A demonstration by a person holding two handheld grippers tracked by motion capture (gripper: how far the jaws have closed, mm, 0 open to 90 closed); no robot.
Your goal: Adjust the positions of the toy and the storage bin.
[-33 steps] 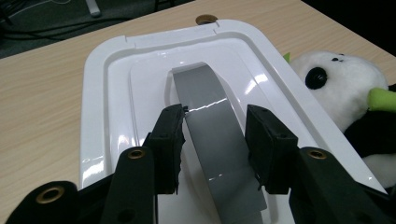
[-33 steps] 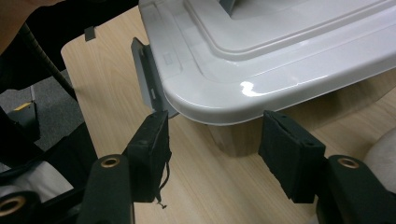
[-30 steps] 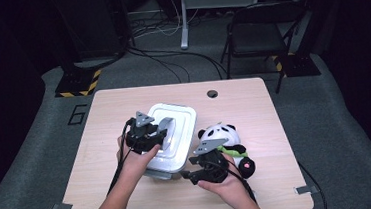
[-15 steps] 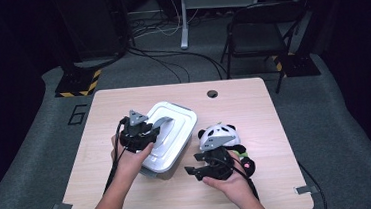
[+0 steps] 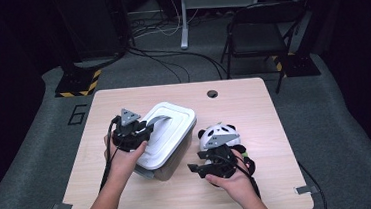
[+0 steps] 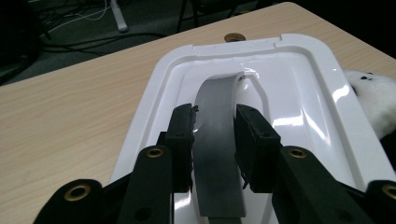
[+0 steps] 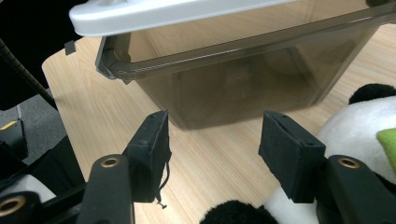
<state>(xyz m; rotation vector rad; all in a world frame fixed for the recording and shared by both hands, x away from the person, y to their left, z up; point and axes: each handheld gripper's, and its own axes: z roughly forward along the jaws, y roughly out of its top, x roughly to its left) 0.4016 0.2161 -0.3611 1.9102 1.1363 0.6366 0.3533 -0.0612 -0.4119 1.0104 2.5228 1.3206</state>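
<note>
The left gripper (image 6: 214, 135) has just clenched its jaws on the lid's grey handle (image 6: 217, 121) to lift it, while the right gripper (image 7: 212, 154), jaws released, waits at the box's (image 7: 233, 79) four o'clock beside the panda (image 5: 218, 136).

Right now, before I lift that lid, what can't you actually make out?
- Bin contents: right gripper view, tinted wall too murky.
- Lid near edge: left gripper view, cut off by the frame bottom and the left gripper shut on the grey handle.
- Panda toy lower body: high view, covered by the right gripper and hand.

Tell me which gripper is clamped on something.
The left gripper: it pinches the lid's grey handle. The right gripper has only bare table between its pads.
</note>
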